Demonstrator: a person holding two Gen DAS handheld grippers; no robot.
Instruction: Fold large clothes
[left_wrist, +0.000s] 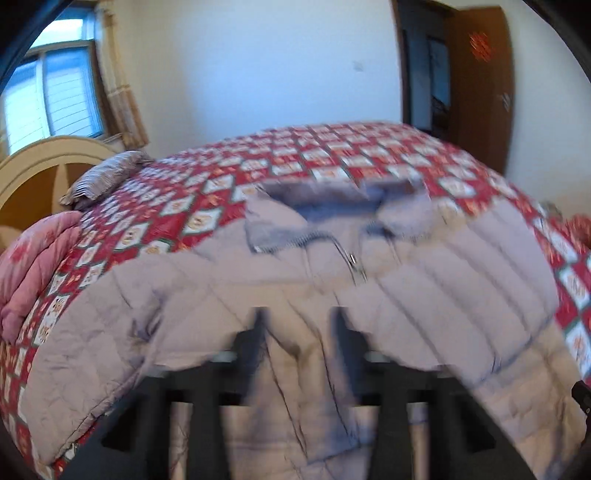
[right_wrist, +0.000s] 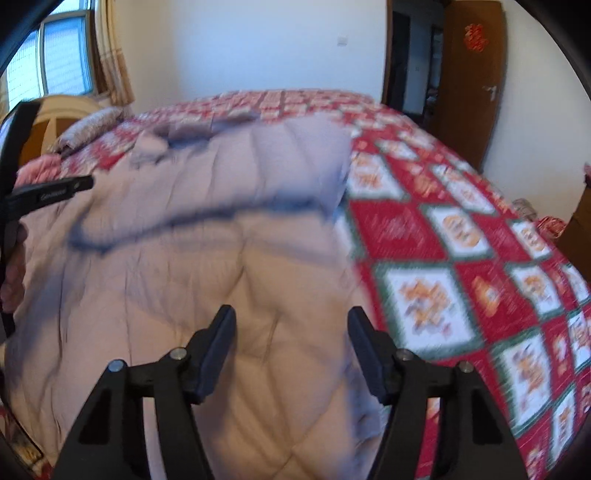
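Right gripper (right_wrist: 291, 321) up close, black fingers spread wide, nothing between them, hovering over the pale lilac quilted puffer jacket (right_wrist: 207, 258). Left gripper (left_wrist: 297, 325) too, fingers parted over the jacket's front, though blur hides whether they touch fabric. The jacket lies spread on the red, white and green diamond-patterned bedspread (left_wrist: 295, 155), zip collar (left_wrist: 332, 206) on the far side. Beyond: a pink folded quilt (left_wrist: 33, 258), a striped pillow (left_wrist: 103, 177), and a brown wooden door (right_wrist: 472, 85).

Both grippers (left_wrist: 297, 321) (right_wrist: 291, 325) have matte black jaws on linkages with silver pivot screws (right_wrist: 177, 353).
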